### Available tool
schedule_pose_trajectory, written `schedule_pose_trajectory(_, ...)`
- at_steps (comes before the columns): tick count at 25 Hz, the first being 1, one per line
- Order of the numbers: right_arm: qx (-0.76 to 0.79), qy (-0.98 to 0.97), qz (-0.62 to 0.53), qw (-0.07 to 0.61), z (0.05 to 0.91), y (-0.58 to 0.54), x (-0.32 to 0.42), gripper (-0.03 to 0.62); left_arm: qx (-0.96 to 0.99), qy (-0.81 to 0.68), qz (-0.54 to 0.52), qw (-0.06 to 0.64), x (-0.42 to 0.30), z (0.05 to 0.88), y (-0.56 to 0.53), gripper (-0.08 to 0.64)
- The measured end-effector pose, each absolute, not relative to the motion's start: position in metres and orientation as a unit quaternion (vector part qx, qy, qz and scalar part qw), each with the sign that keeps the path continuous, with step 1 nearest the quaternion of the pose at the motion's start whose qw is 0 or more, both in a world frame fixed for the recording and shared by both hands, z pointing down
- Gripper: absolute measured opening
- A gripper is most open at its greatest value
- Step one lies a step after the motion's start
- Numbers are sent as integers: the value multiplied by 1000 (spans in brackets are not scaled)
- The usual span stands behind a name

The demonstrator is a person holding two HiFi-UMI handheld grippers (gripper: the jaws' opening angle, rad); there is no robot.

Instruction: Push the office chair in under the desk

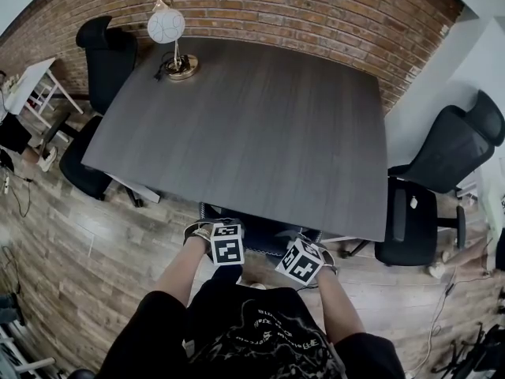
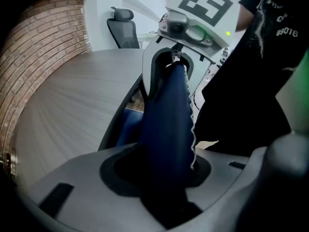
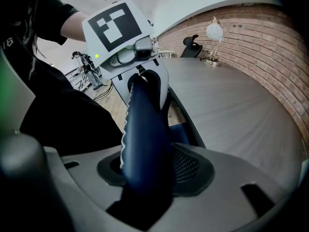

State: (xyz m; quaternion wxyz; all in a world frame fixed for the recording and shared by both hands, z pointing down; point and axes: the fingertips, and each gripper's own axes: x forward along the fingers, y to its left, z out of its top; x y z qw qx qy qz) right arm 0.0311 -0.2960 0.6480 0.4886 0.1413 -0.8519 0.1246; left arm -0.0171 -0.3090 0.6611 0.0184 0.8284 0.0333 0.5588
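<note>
Both tools sit at the near desk edge: left gripper and right gripper stand spread astride the backrest rim, no pad clearly pressing it. The office chair is tucked almost wholly under the desk, so the push looks done; next call, lift both clear. Seat, base and wheels are hidden under the top. Far corner: a lamp.

A black T-shirt with short sleeves and a pale print is worn. Pale housings and cubes with black-and-white square markers are seen on the left gripper and right gripper.
</note>
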Motion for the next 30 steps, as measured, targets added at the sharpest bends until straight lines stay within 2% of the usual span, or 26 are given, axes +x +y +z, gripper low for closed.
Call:
schedule_pose_trajectory(4, 149, -855, 134, 478, 642, -296, 27, 235, 824, 32, 565, 22, -20, 661, -309, 172)
schedule_pose_trajectory(9, 164, -867, 147, 448, 625, -297, 28, 248, 840, 20, 540, 51, -20, 649, -307, 245)
schedule_pose_trajectory(16, 219, -889, 164, 368, 591, -303, 37, 249, 877, -28, 473, 83, -22, 604, -313, 245)
schedule_pose_trajectory(30, 420, -868, 94, 247, 519, -319, 86, 247, 931, -282, 208, 101, -16, 508, -337, 244)
